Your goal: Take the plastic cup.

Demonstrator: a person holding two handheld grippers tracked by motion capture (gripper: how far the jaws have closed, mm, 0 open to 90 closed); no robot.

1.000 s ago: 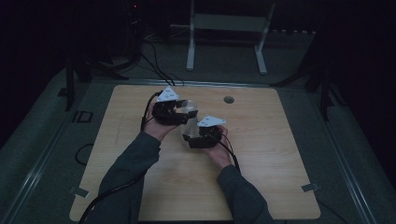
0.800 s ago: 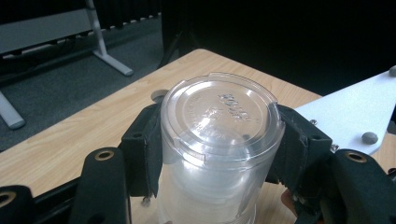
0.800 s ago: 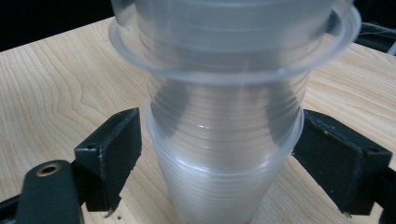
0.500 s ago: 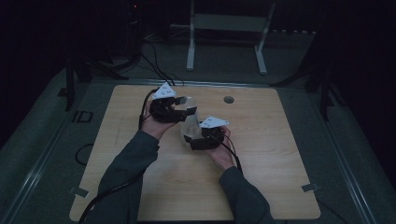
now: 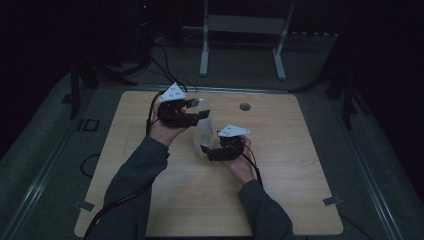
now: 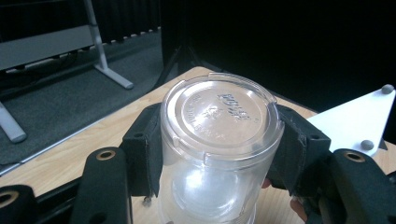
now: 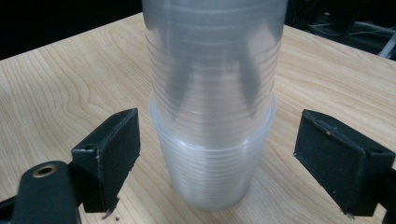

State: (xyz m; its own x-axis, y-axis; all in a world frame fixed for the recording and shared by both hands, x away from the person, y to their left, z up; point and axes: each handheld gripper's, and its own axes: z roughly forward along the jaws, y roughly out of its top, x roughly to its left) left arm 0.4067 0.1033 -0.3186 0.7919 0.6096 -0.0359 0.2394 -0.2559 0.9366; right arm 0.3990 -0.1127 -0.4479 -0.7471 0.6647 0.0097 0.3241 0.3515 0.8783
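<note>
Since the earlier high view the right gripper (image 5: 206, 150) has let its jaws spread – they've just been opening, w/ the cup stack between them – while the left gripper (image 5: 202, 114) has tightened a touch; neither hand has shifted much on the table.

We see the stack of clear plastic cups (image 5: 201, 131) a bit left of centre in the high view, standing upright on the wooden table (image 5: 300, 200), upside down – the embossed base of the top cup (image 6: 219, 112) faces up in the left gripper view. In the right gripper view the stack (image 7: 212, 102) fills the middle, an upper cup sleeved over a wider rim lower down.

The left gripper is clamped on the upper part of the stack; in its own view both black pads (image 6: 144, 154) press the clear wall from either side. The right gripper sits low by the stack's foot, jaws wide, pads (image 7: 109, 154) apart from the plastic on both sides – it has hold of nothing.

Further out: a small dark round hole (image 5: 244, 106) in the table, upper centre-right of the board, well apart from the cups. Behind the table, at the top of the frame, a grey metal stand (image 5: 240, 40) on dark floor.
</note>
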